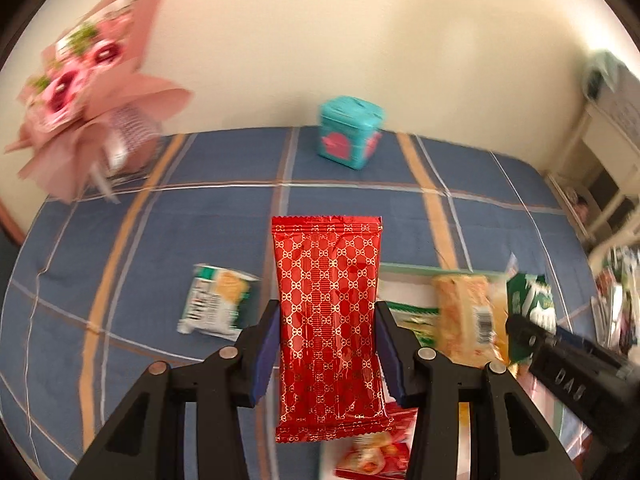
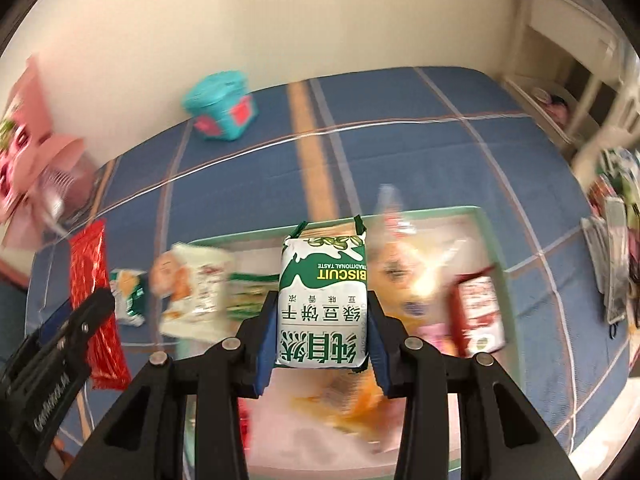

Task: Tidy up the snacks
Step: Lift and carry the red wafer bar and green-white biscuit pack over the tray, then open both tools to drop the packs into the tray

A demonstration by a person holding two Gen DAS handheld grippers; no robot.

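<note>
Blue checked cloth (image 1: 208, 216) spreads under everything, a bed by the look of it, and on it sits the pale green tray (image 2: 490, 236), already crowded with snack packs. Both my hands are loaded, so I read this as the carry step: two packs lifted and on their way to be sorted.

My left gripper (image 1: 326, 344) has its jaws clamped on the long red foil pack (image 1: 328, 320), which hangs lengthwise between the blue pads, held up over the cloth just left of the tray. My right gripper (image 2: 320, 330) is closed on the green-and-white biscuit pack (image 2: 324, 300), squeezed at its sides, above the tray's middle.

One loose green pack (image 1: 218, 304) lies outside the tray, left of the red one.

Next I'd judge each pack needs a free spot or its matching group. The tray looks busy, so lower squarely and release only once the pack rests.
</note>
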